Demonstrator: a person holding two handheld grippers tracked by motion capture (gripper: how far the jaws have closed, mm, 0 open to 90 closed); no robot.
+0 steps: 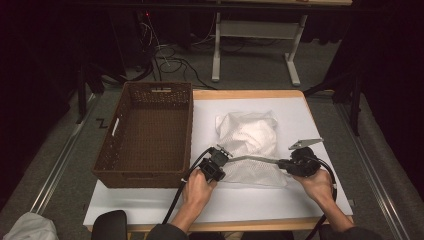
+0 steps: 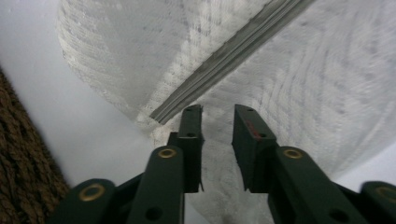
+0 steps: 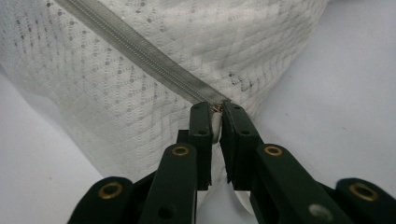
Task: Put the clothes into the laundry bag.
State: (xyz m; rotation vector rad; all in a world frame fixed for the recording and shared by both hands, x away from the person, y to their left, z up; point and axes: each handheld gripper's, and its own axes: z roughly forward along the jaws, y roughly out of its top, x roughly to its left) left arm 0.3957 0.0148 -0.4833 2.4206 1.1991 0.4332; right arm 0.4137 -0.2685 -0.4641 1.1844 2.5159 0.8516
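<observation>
Lying limp at frame centre, the soft white quilted zip bag [image 1: 251,145] looks light; right tongs [image 3: 217,122] pinch its grey zipper's [image 3: 140,53] end, left tongs [image 2: 217,122] released.

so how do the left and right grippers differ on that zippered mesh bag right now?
The left gripper has a clear gap between its jaws and grips nothing, with the mesh bag beneath; the right gripper is pinched on the zipper end. The left sits beside the zipper, the right in line with it. Both point at the bag.
</observation>
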